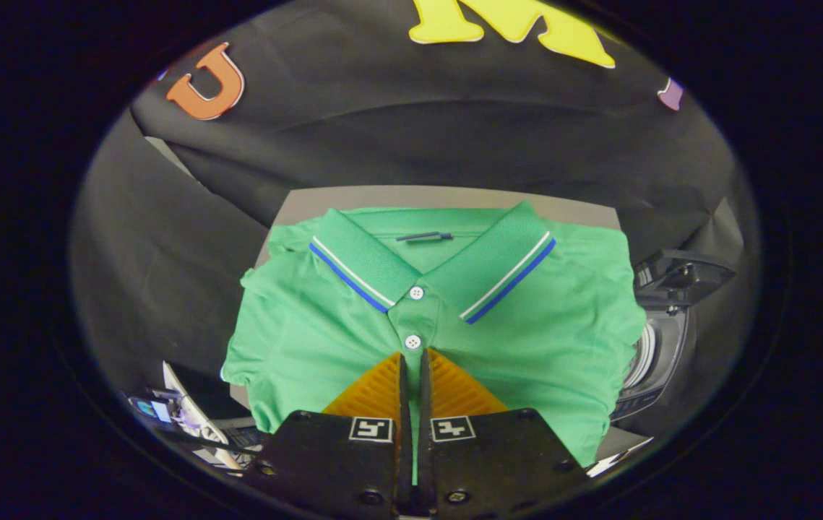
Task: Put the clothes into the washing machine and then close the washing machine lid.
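A folded green polo shirt (527, 318) lies flat on a grey counter (411, 196). The gripper (412, 361) — fingers nearly together — pinches the placket fabric below the second button; washing machine (660, 347) just beside it.

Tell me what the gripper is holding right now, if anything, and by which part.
The gripper is shut on the green polo shirt, its orange fingers pinching the front placket just below the second button.
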`<state>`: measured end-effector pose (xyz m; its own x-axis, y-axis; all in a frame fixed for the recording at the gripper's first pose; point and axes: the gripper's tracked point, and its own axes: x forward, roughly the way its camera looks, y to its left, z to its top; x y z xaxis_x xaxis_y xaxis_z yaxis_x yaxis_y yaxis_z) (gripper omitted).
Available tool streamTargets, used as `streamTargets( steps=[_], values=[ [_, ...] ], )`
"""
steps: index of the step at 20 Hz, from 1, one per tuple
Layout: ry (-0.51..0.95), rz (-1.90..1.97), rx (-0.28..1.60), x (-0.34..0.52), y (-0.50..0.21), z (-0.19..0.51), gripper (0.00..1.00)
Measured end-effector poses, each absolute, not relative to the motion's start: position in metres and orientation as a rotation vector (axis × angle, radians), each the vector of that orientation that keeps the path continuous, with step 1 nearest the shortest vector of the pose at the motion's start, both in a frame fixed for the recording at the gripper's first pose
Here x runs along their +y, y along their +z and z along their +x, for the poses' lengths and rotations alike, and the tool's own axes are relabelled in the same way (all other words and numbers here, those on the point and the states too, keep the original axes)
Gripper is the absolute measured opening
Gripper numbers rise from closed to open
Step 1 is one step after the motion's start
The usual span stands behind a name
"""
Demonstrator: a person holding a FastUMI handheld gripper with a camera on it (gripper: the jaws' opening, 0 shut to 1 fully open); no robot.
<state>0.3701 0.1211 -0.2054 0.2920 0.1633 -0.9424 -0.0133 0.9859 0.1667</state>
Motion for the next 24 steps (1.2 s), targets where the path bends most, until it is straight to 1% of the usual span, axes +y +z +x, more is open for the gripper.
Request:
streamTargets(
  steps=[13, 24],
  values=[
    [0.128, 0.158, 1.134, 0.098, -0.128, 0.367, 0.06],
    [0.058, 0.173, 1.032, 0.050, -0.078, 0.348, 0.06]
  ],
)
